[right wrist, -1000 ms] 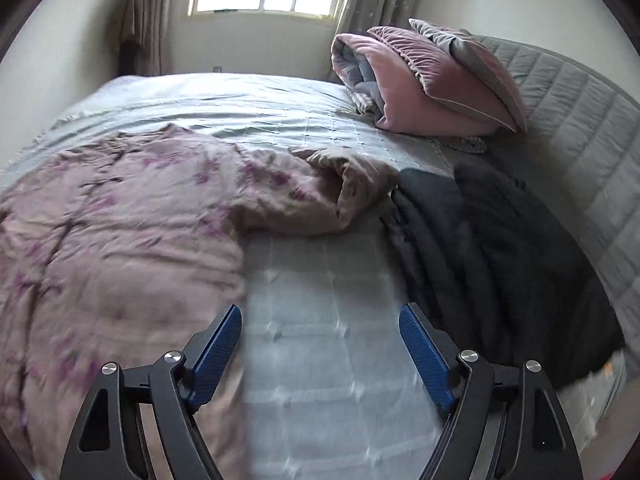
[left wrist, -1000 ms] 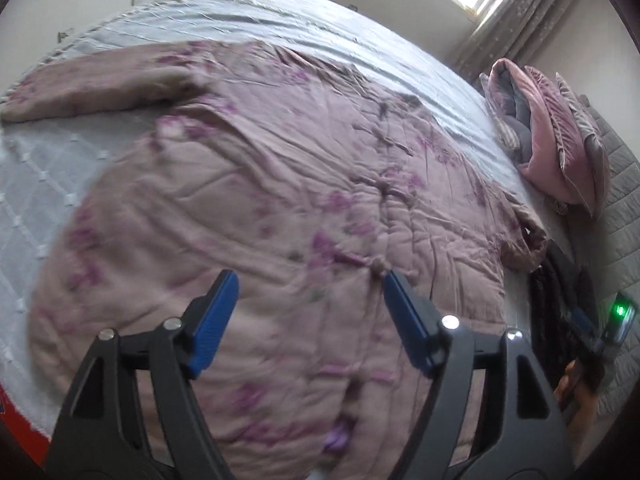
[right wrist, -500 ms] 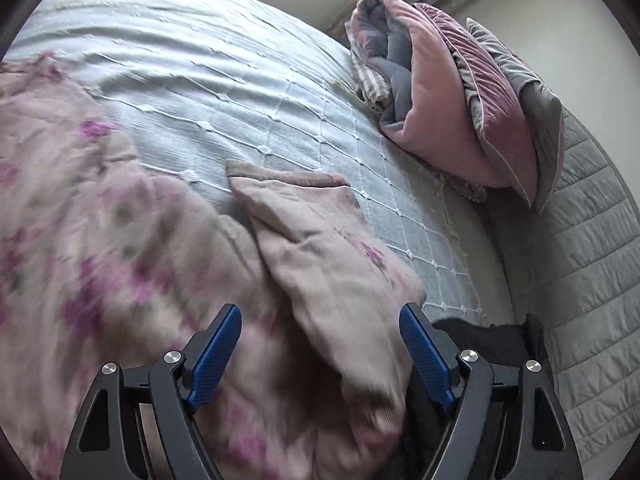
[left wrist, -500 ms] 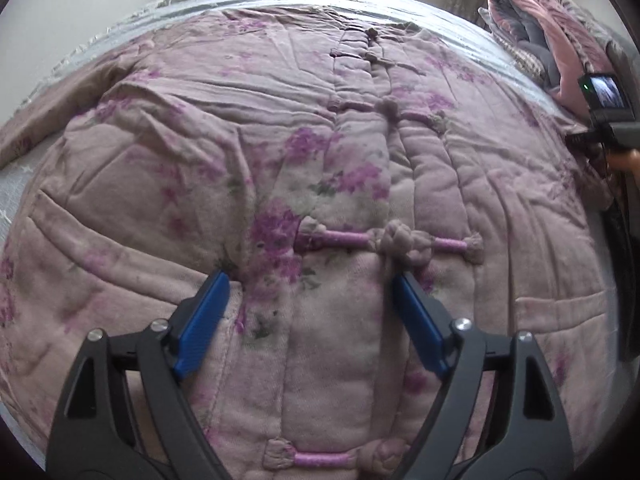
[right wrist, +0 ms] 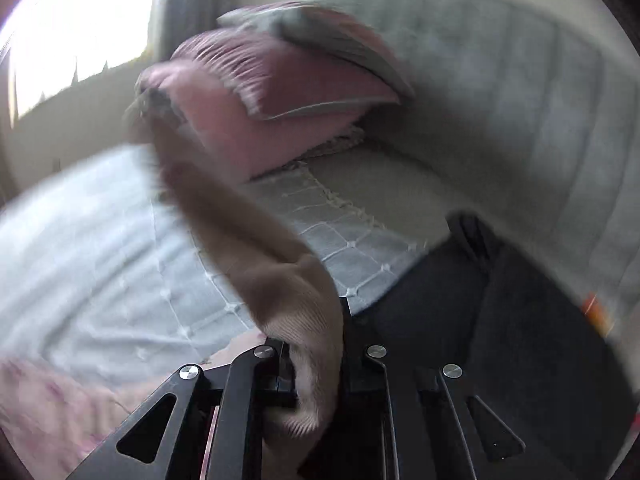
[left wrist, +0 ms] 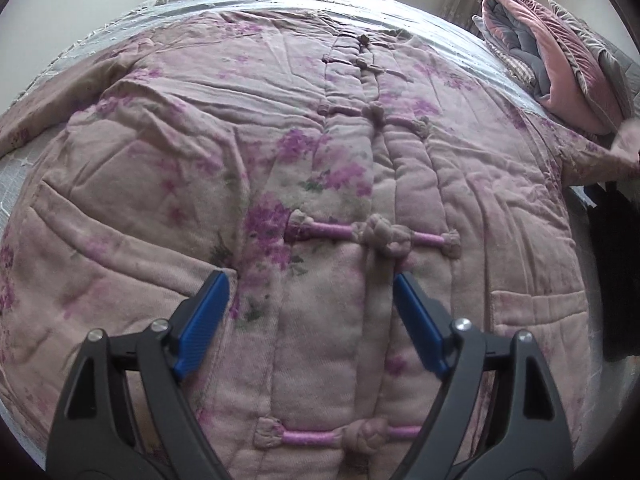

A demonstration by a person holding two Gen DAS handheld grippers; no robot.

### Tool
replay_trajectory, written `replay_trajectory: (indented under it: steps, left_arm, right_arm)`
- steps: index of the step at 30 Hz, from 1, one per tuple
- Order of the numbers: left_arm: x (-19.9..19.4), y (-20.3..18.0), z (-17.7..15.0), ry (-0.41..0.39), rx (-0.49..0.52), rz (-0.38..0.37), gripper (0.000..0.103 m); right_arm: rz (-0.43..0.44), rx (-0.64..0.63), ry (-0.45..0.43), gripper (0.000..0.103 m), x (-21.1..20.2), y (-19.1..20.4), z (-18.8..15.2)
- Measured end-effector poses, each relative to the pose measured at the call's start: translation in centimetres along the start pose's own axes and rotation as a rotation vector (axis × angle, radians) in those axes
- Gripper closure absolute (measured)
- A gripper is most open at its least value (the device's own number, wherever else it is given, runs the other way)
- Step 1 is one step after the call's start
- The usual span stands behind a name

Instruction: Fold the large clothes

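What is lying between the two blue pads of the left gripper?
In the left wrist view, the open left gripper frames only the pink flowered padded jacket: its quilted front placket, just below a pink knot-button fastener.

The right gripper (right wrist: 316, 364) snaps closed on the jacket's sleeve (right wrist: 256, 240), which a second ago lay flat ahead of its fingers and now trails up off the bed. The left gripper (left wrist: 308, 308) drops close over the jacket (left wrist: 160, 184), knot buttons (left wrist: 386, 236) just beyond its spread fingers.
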State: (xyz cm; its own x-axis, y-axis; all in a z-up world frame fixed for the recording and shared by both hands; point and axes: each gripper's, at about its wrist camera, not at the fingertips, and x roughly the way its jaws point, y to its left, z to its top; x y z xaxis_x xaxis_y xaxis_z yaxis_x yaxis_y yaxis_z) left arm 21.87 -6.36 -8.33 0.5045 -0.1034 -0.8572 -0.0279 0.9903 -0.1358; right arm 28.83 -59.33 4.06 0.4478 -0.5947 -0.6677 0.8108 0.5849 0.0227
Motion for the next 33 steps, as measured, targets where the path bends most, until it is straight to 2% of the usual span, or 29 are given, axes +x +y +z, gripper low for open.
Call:
replay_trajectory:
  steps: [2,4,7,10,13,17,19,21,25,28,33]
  left_arm:
    - [-0.2,0.0,-0.2,0.003,-0.003,-0.022,0.019]
    - [-0.3,0.1,-0.3,0.016,-0.01,-0.054,0.019]
    - [-0.3,0.4,-0.4,0.024,-0.026,-0.08,0.019]
    - [-0.5,0.6,-0.2,0.032,-0.04,-0.101,0.019]
    - [-0.7,0.9,0.0,0.039,-0.058,-0.124,0.019]
    - [-0.7,1.3,0.1,0.047,-0.078,-0.145,0.019]
    - [-0.8,1.4,0.2,0.052,-0.087,-0.156,0.019]
    - [-0.8,1.6,0.2,0.057,-0.092,-0.165,0.019]
    - [-0.6,1.9,0.5,0.067,-0.104,-0.181,0.019]
    - [-0.8,1.9,0.5,0.066,-0.105,-0.185,0.019]
    - [-1.8,1.1,0.7,0.025,-0.061,-0.167,0.019]
  right_arm:
    - [0.115,0.164,0.041,0.09,-0.1,-4.0,-0.9]
    - [0.199,0.248,0.069,0.09,0.7,-6.1,-2.3]
    - [0.292,0.291,0.1,0.09,2.1,-7.8,-4.6]
    - [0.374,0.32,0.077,0.086,2.0,-8.9,-5.7]
    - [0.38,0.315,0.093,0.084,1.5,-9.2,-5.3]
    - [0.41,0.436,0.153,0.084,2.3,-10.3,-5.0]
    - [0.41,0.453,0.167,0.084,2.8,-10.2,-4.9]
    - [0.412,0.427,0.146,0.084,2.6,-9.6,-4.5]
    - [0.352,0.281,0.084,0.088,0.4,-7.7,-3.5]
    - [0.367,0.298,0.037,0.089,-1.1,-7.4,-3.1]
    - [0.331,0.299,0.026,0.089,-1.0,-7.7,-3.2]
